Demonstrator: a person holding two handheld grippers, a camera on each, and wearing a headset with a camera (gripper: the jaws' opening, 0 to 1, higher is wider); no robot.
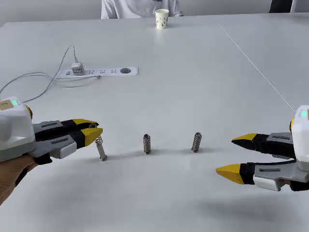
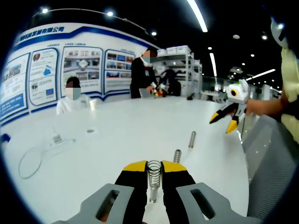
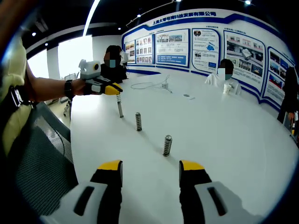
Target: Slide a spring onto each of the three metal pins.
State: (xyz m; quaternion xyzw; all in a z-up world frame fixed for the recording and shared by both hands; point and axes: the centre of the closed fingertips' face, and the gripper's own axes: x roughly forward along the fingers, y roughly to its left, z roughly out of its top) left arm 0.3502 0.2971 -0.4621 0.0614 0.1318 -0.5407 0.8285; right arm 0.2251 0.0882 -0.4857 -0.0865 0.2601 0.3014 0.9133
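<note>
Nearly finished, judging by the row at mid-frame: middle spring (image 1: 147,143) and right spring (image 1: 196,141) already fully seated. At lower left of frame, left gripper (image 1: 99,127) pressed together on the third spring (image 1: 99,141), pinching its upper coils. Threaded over the top of the left pin (image 1: 102,154), not yet down at the base. At lower right, right gripper (image 1: 225,154) spread wide, holding nothing, well apart from the row. Risks from here: left pin seemingly leaning toward the frame's left, so easy to topple with any sideways push. Coils apt to bind if pushed down at an angle. Third spring apt to hop off if let go too high. For containers, just a paper cup (image 1: 162,18) at top centre, far from the work; contents hidden, cannot tell.
</note>
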